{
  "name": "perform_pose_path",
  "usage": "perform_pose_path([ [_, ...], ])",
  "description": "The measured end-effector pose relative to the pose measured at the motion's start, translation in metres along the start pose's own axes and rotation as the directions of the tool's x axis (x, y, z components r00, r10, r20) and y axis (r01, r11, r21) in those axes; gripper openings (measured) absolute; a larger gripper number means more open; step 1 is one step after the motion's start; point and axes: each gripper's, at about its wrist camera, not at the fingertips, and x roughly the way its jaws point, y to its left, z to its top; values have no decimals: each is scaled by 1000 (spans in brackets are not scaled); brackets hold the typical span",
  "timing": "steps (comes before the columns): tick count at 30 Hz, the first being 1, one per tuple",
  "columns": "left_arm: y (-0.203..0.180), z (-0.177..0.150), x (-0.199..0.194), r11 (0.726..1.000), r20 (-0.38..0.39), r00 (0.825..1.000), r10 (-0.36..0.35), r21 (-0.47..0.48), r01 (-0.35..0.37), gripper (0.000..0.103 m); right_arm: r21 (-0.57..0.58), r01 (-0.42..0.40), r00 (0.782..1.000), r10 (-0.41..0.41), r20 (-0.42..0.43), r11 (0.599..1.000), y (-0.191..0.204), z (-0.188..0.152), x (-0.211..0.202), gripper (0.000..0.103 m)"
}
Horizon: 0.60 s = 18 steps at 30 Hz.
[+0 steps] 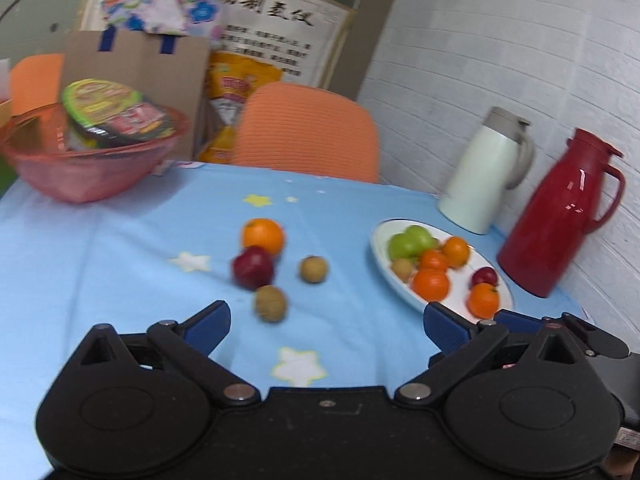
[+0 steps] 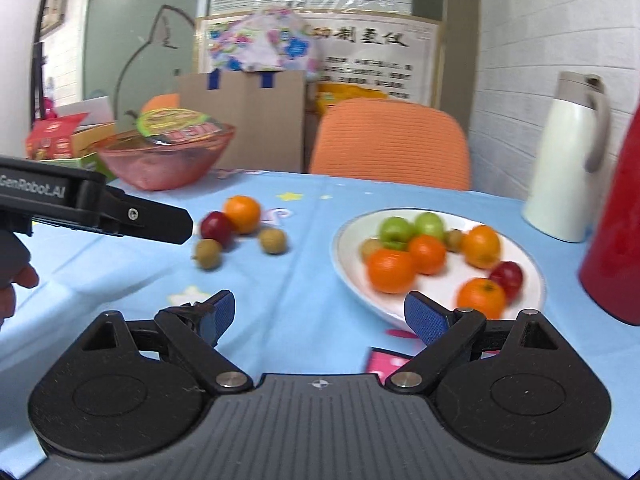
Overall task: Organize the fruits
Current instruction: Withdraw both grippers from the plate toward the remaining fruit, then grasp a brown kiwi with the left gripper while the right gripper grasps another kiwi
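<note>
On the blue tablecloth lie an orange (image 1: 263, 236), a dark red fruit (image 1: 253, 267) and two small brown fruits (image 1: 271, 303) (image 1: 313, 268). A white plate (image 1: 378, 240) at the right holds green apples (image 1: 410, 241), several oranges and a red fruit. My left gripper (image 1: 326, 326) is open and empty just short of the loose fruits. My right gripper (image 2: 320, 314) is open and empty at the plate's (image 2: 344, 264) near left rim. In the right wrist view the left gripper's finger (image 2: 160, 220) reaches in from the left, near the loose fruits (image 2: 241, 209).
A red mesh bowl (image 1: 86, 168) with a noodle cup stands at the back left. A white jug (image 1: 486, 172) and a red jug (image 1: 560, 216) stand by the white wall at the right. An orange chair (image 1: 306, 136) and a cardboard box (image 1: 136, 68) are behind the table.
</note>
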Motion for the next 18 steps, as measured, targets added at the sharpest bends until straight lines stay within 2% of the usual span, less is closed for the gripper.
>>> perform_pose_path([
  [4, 21, -1, -11, 999, 4, 1000, 7, -47, -6, 103, -26, -64, 998, 63, -25, 998, 23, 3, 7, 103],
  [7, 30, 0, -12, 998, -6, 1000, -17, -59, 17, 103, -52, -92, 995, 90, -44, 994, 36, 5, 14, 103],
  [13, 27, 9, 11, 999, -17, 999, -37, -26, 36, 103, -50, -72, 996, 69, -65, 996, 40, 4, 19, 103],
  [16, 25, 13, 31, 999, -49, 998, -49, -8, 49, 102, -53, -46, 997, 43, -71, 998, 38, 6, 23, 103],
  [18, 24, 14, 45, 999, -83, 996, -44, 5, 45, 94, -58, -40, 997, 35, -73, 998, 36, 7, 26, 103],
])
